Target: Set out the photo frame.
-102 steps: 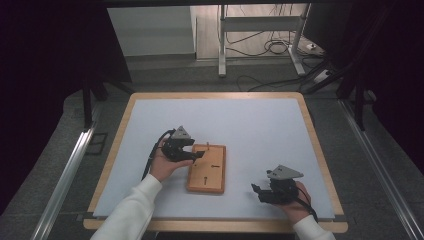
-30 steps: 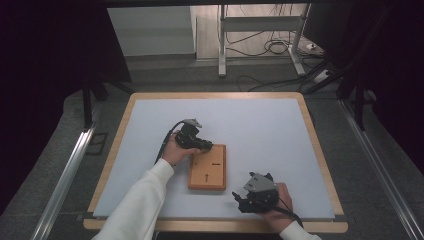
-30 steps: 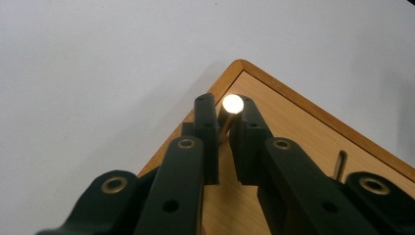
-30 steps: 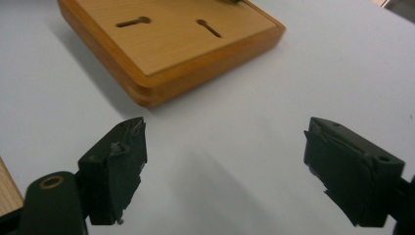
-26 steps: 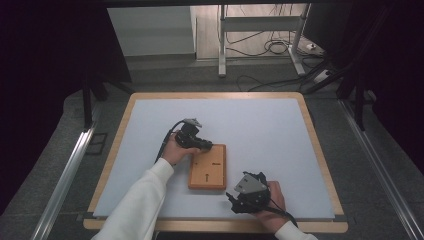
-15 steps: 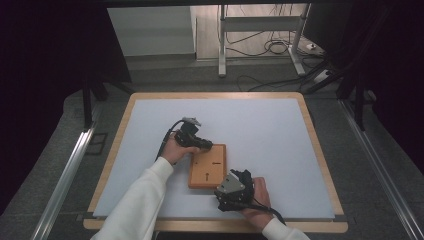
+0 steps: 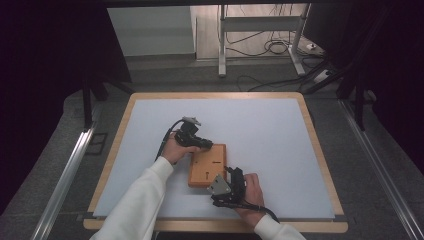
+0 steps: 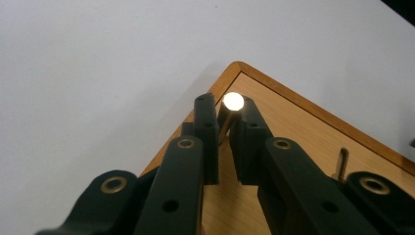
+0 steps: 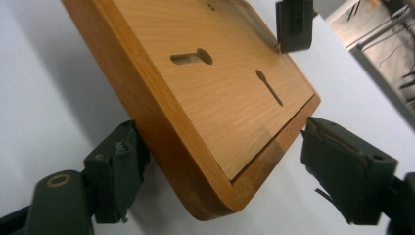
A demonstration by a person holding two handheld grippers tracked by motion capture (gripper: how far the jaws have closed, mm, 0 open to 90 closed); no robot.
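Note:
A wooden board point(image 7: 206, 166) with two keyhole slots point(image 9: 192, 57) lies on the white mat. My left gripper point(image 7: 204, 145) is at its far left corner, shut on a brass pin point(image 8: 233, 102) with a shiny round head. In the left gripper view the jaws point(image 8: 225, 110) pinch the pin over the board point(image 8: 303, 137); a second small pin point(image 8: 341, 164) stands farther along. My right gripper point(image 7: 229, 175) is at the board's near right corner. Its jaws point(image 9: 232, 161) straddle that corner point(image 9: 215, 196) and have just been closing, with a gap still at the right pad, so it is open.
The white mat point(image 7: 260, 125) covers a wood-rimmed table point(image 7: 215, 95). Metal rails run down both sides of the table, and a stand with cables is on the floor beyond it. The left gripper's tip point(image 9: 293, 24) is at the board's far end in the right gripper view.
My right gripper has moved left from the mat's right side to the board's near corner. The left gripper has stayed at the far corner with the pin.

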